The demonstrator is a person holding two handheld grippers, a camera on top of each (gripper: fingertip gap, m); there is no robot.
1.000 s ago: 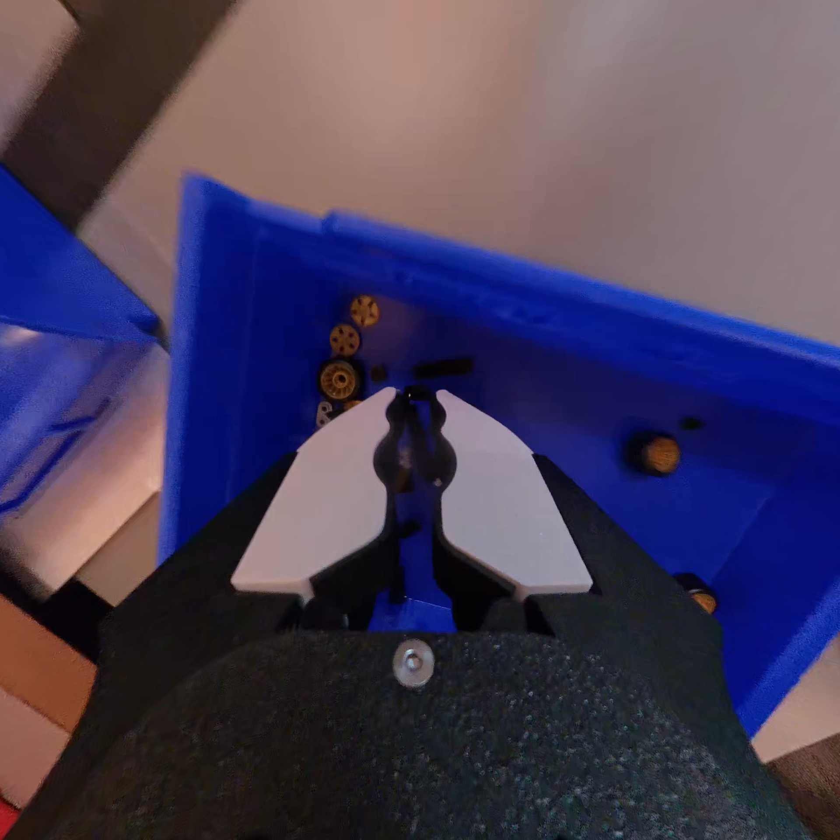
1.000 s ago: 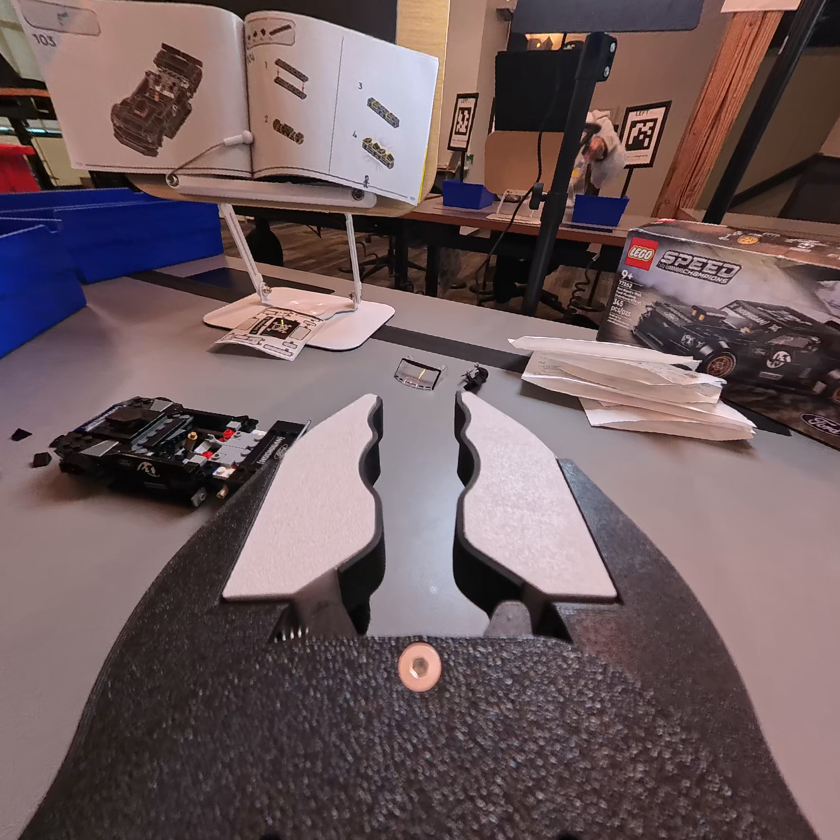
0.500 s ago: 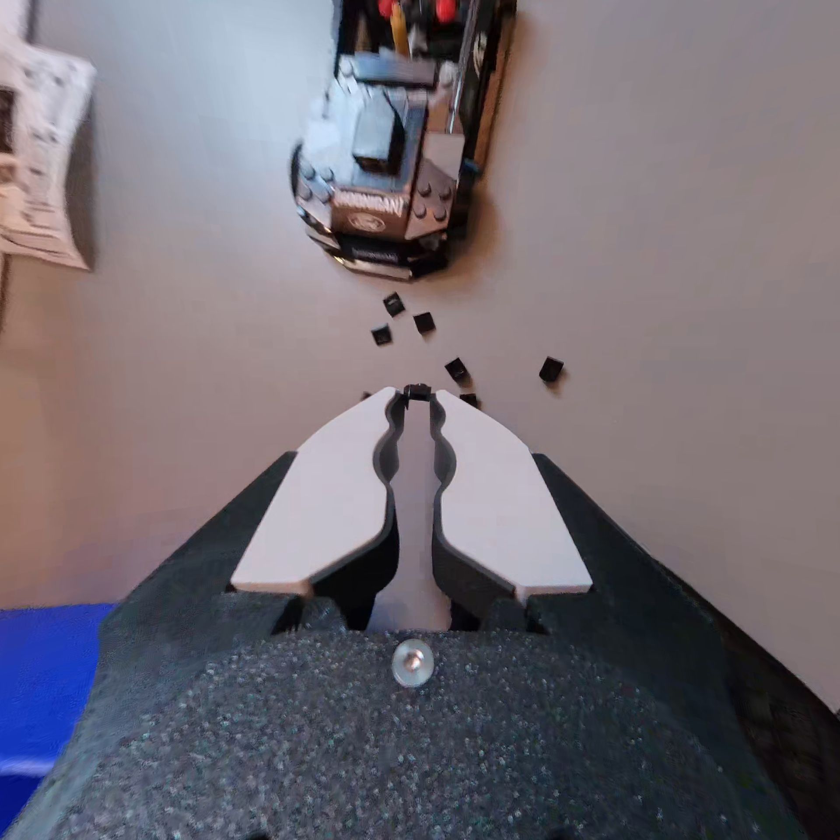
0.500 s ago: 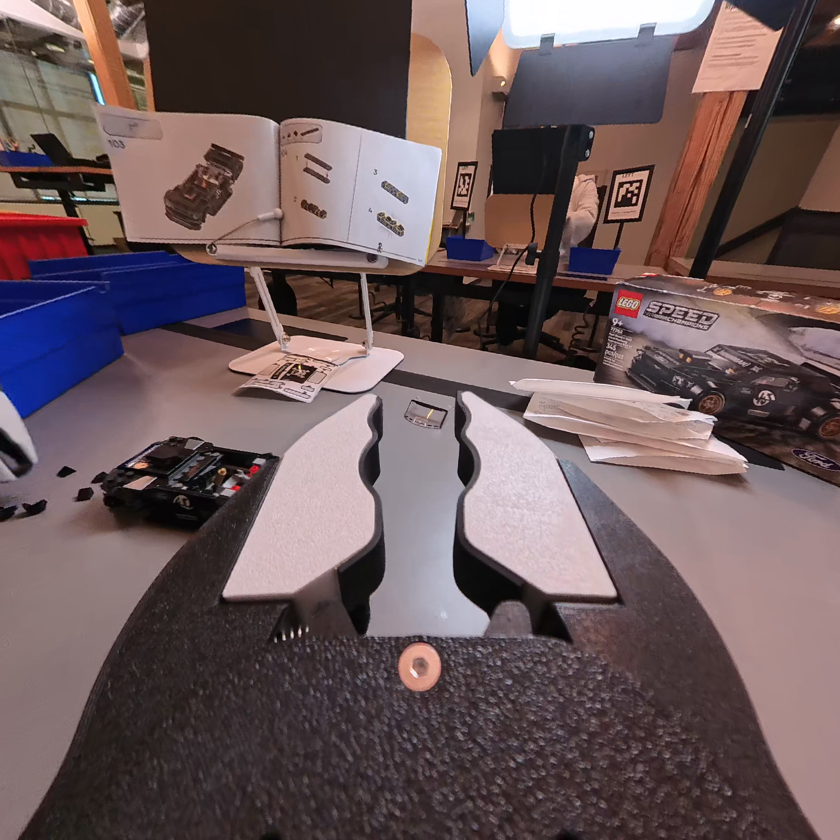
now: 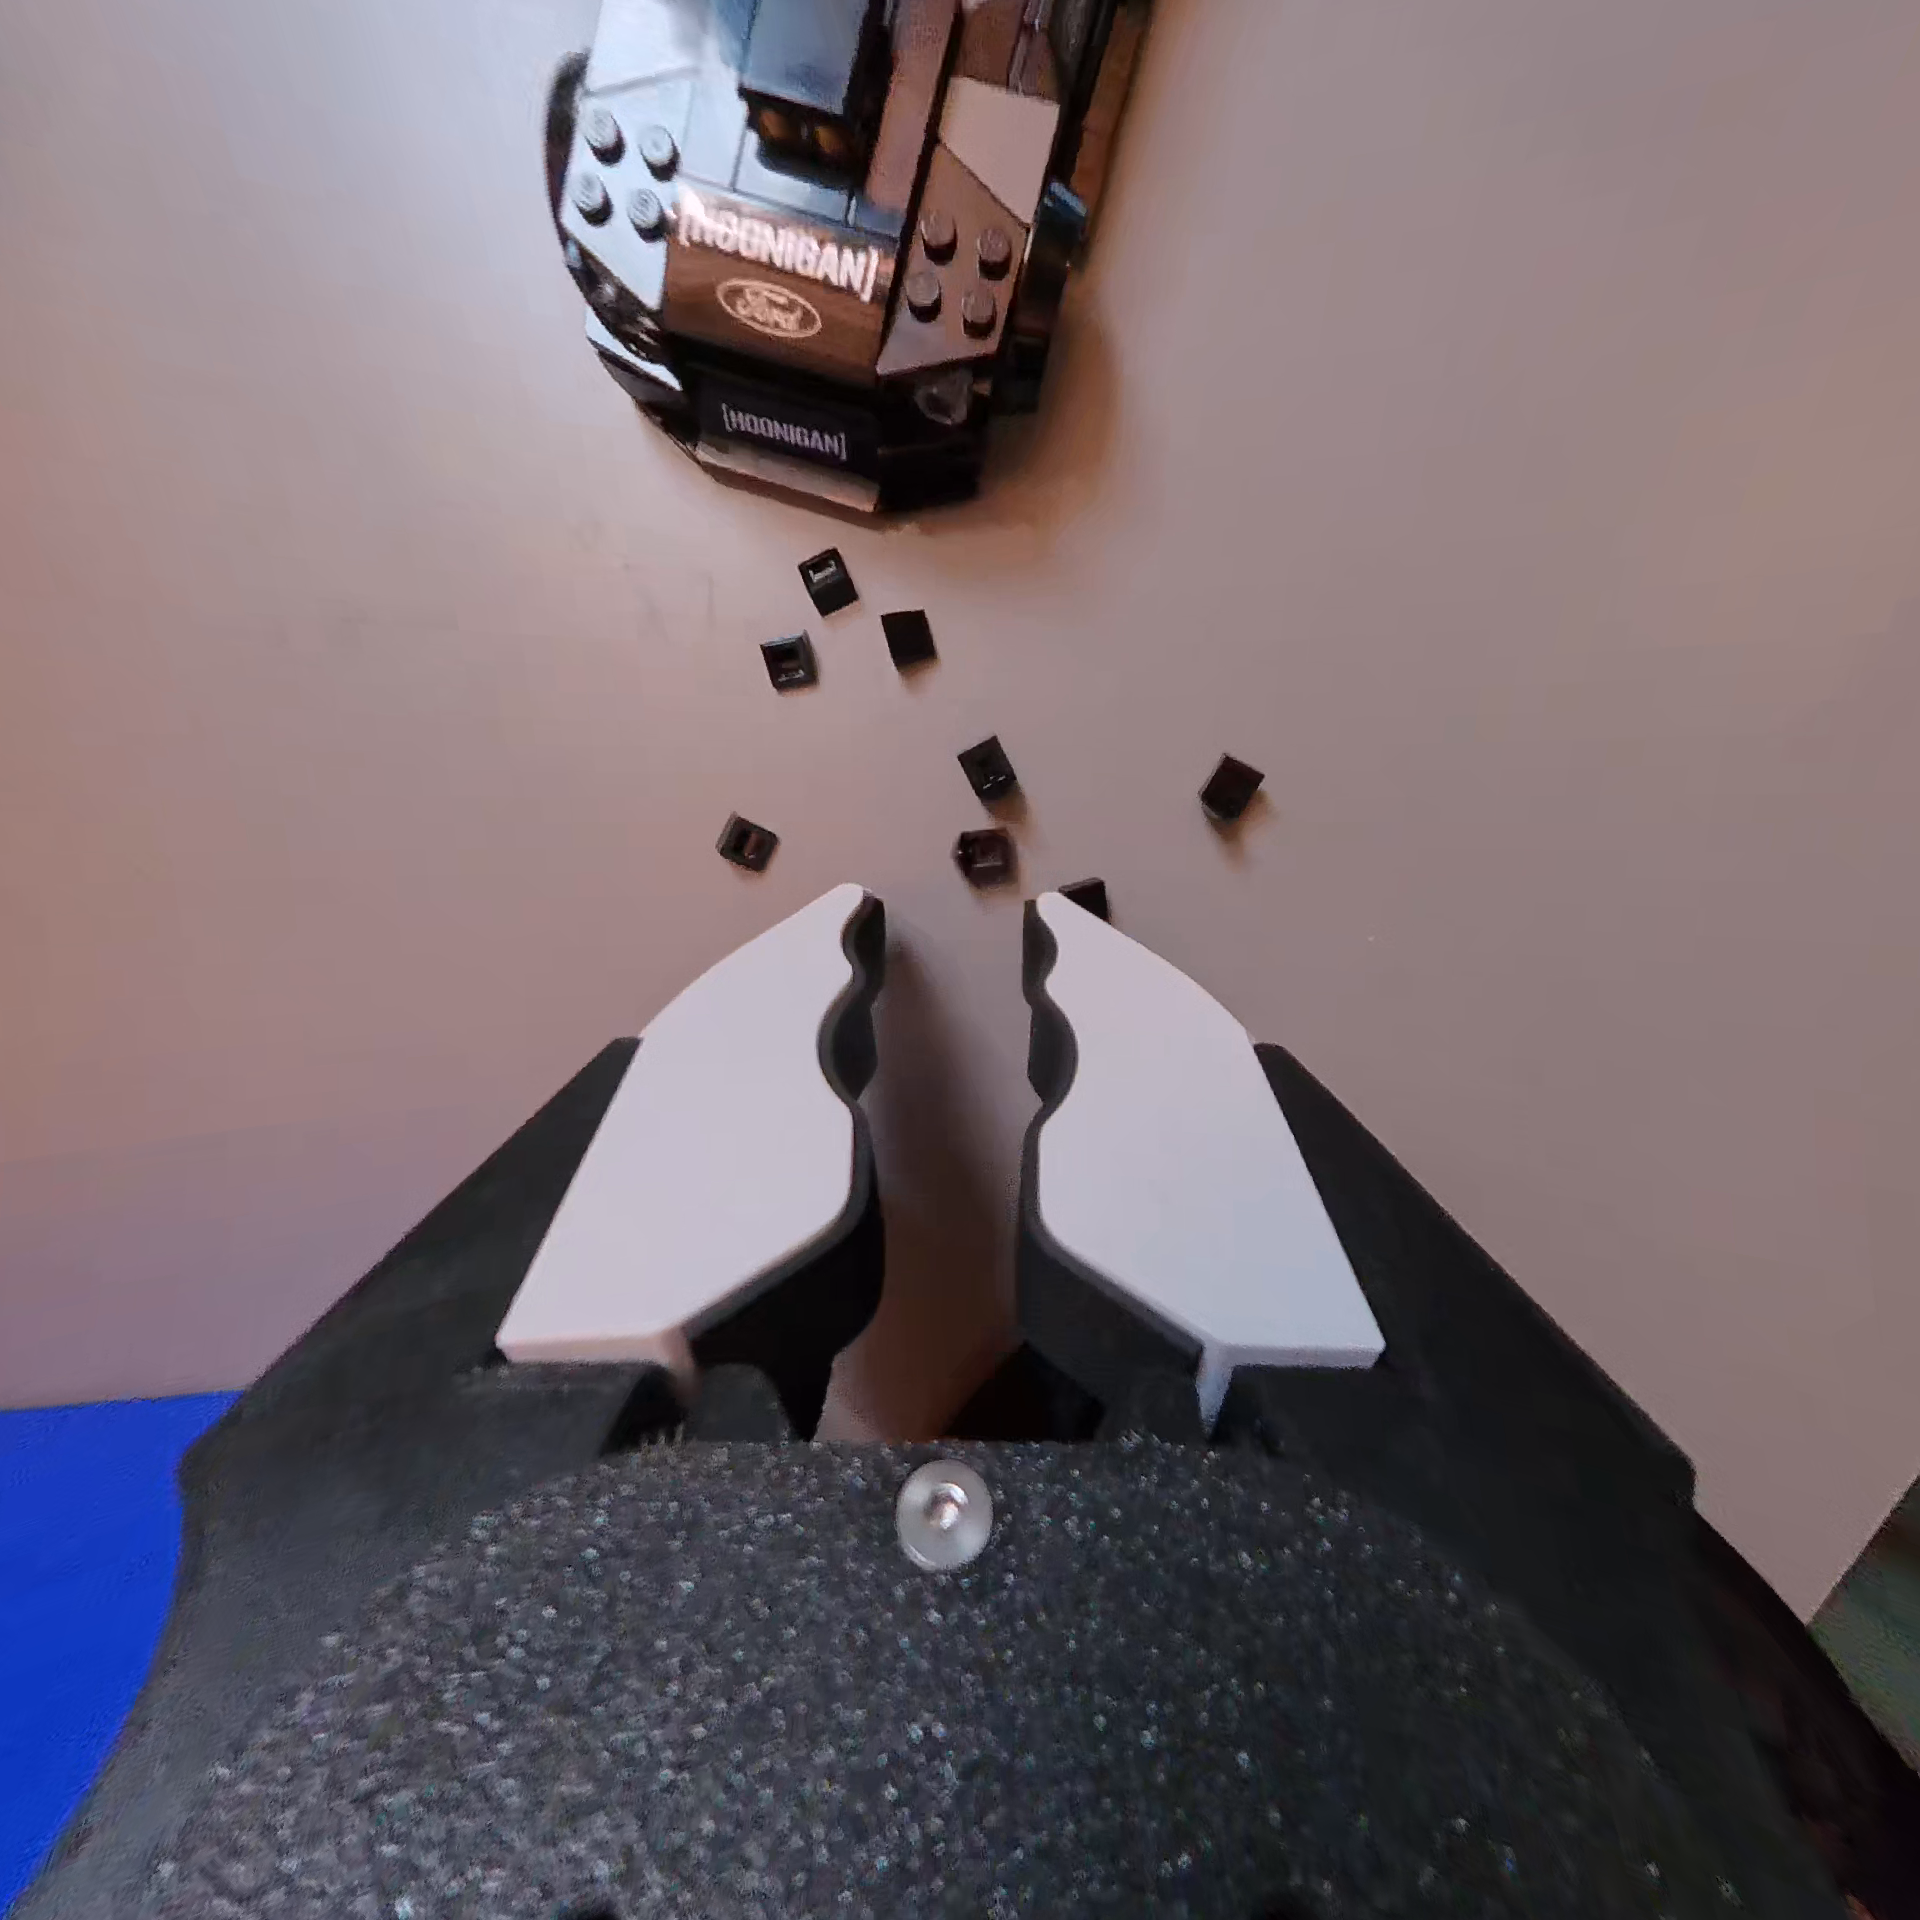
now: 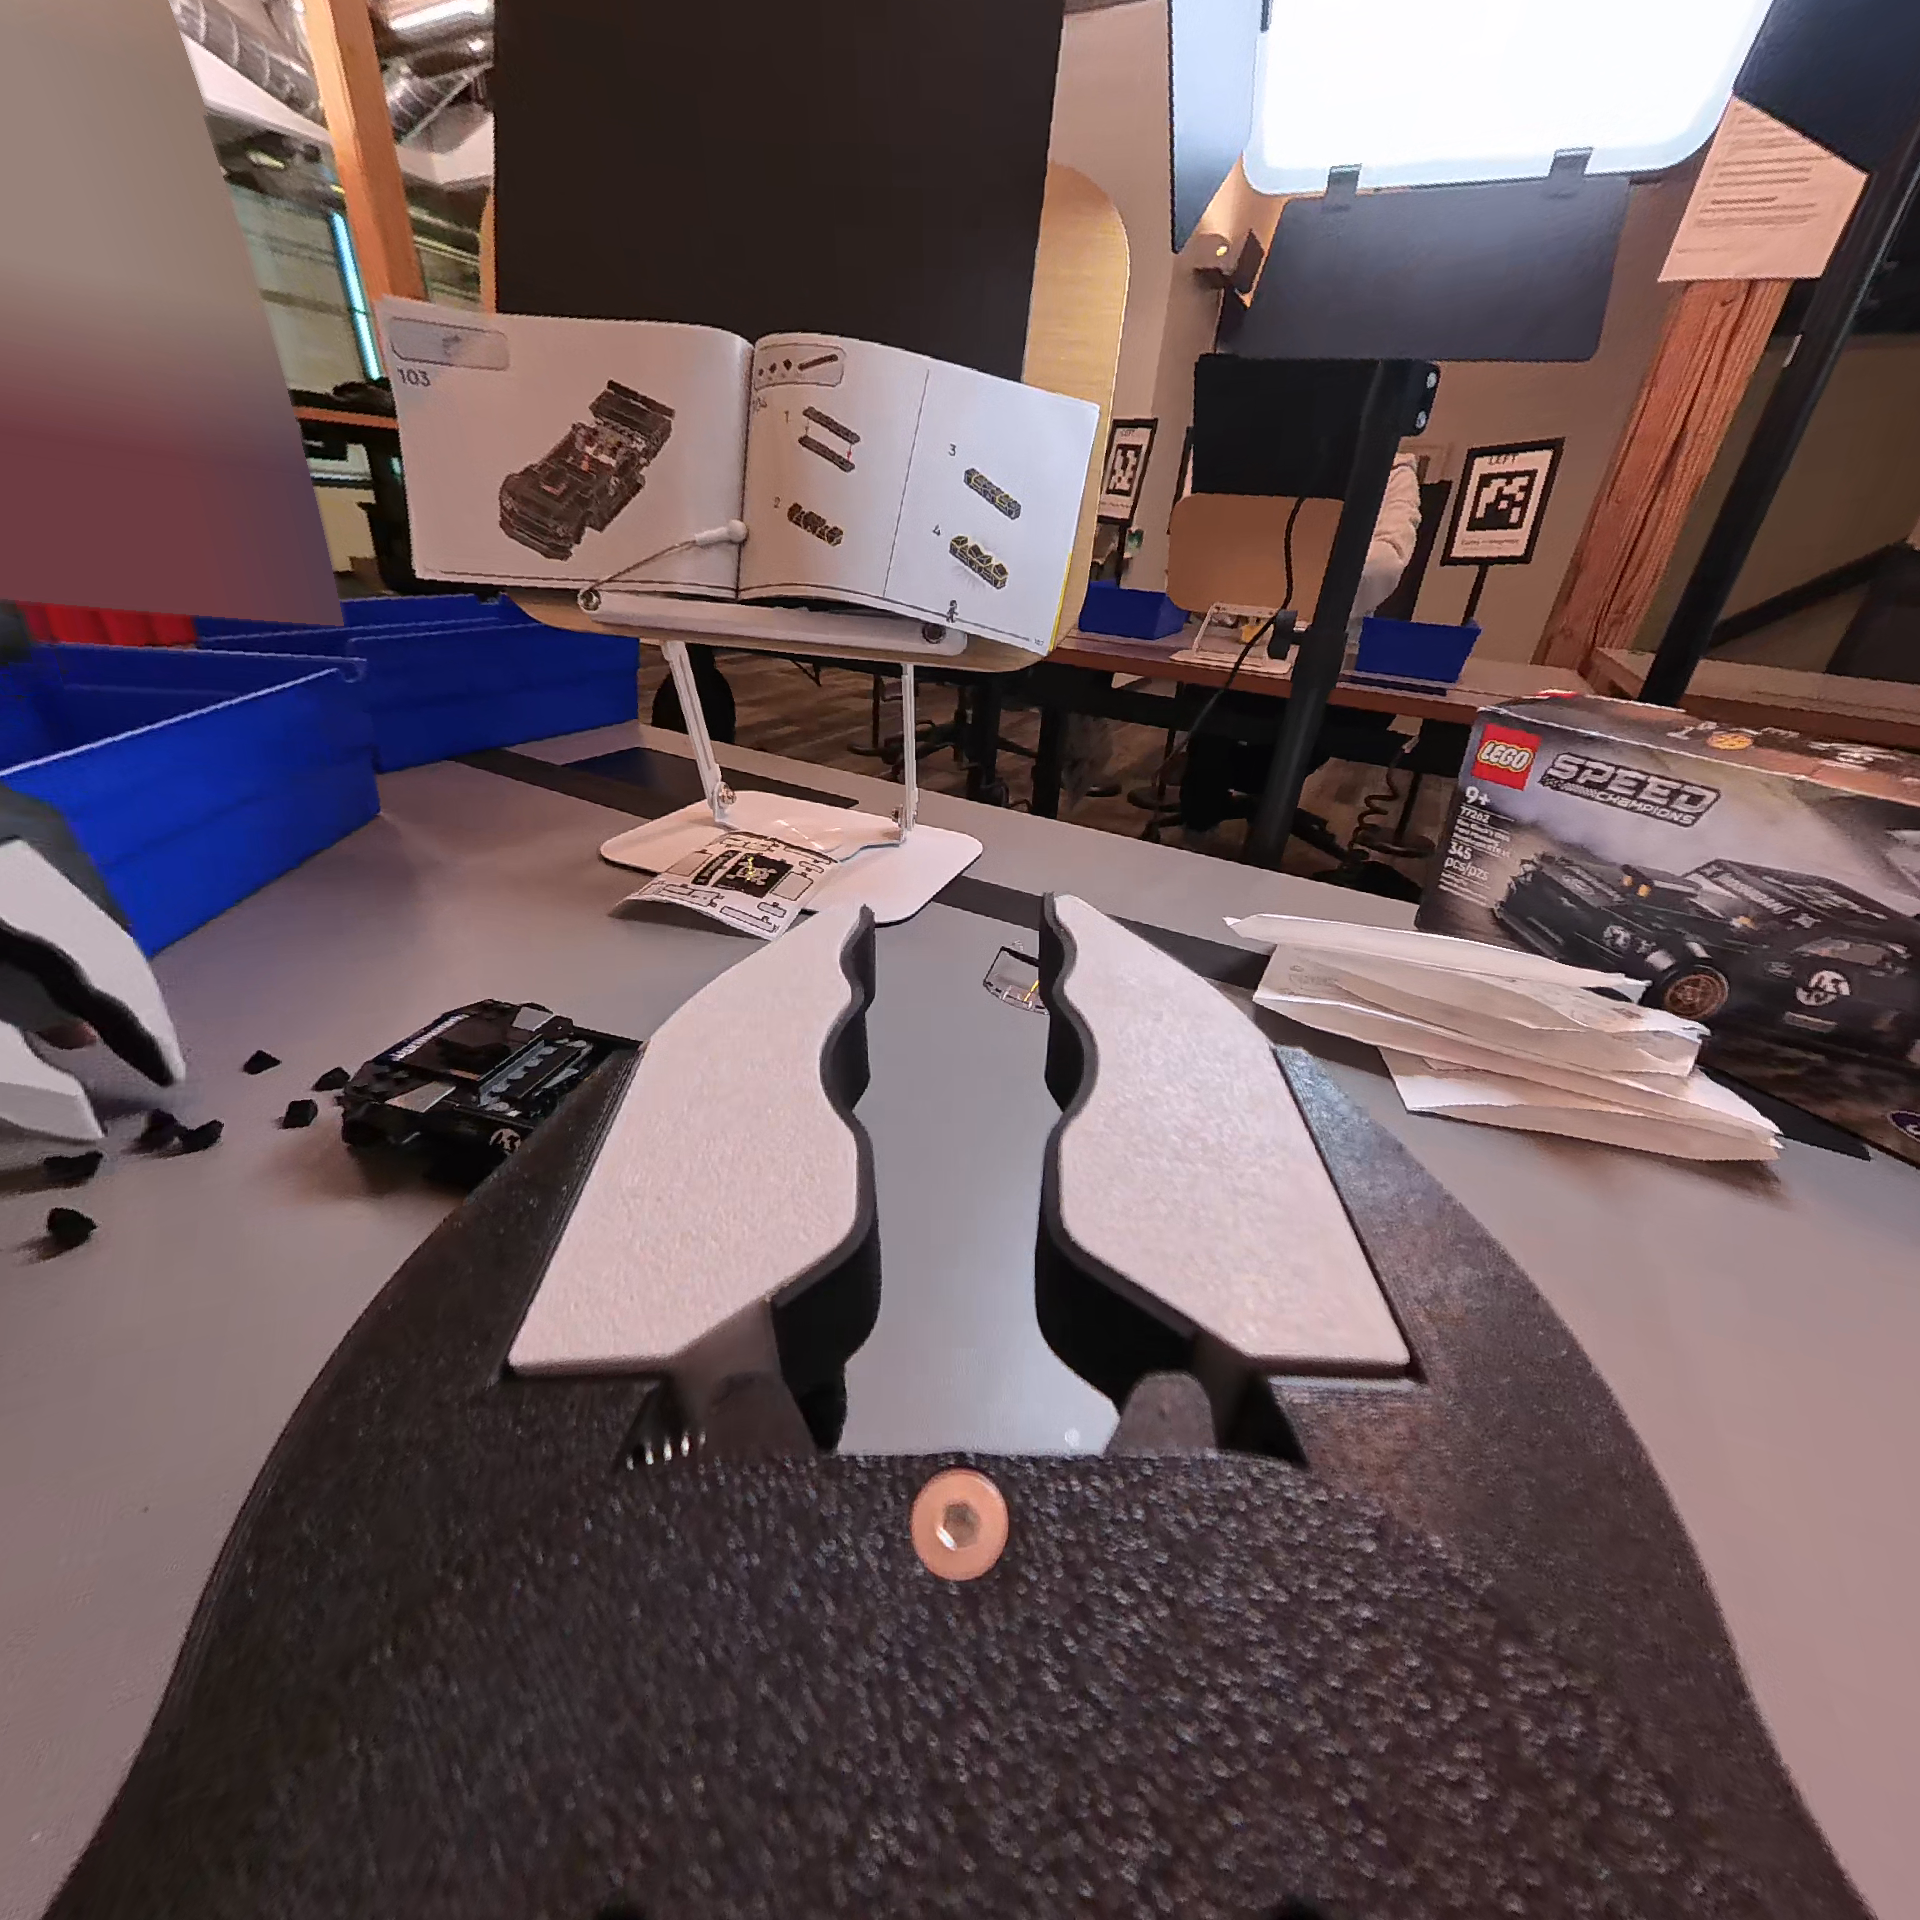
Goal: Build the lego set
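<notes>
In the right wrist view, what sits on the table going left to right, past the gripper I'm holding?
Left hand-held gripper → scattered small black pieces → partly built black car → instruction book stand → stack of paper bags → set box.

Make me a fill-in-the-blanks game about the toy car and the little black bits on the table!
1. The toy car is mostly ____ in colour.
2. The left gripper has its jaws ____, with nothing held between them.
3. The little black pieces lie between the left gripper and the ____.
4. The open instruction book rests on a white ____.

Missing words: black; open; toy car; stand
</notes>
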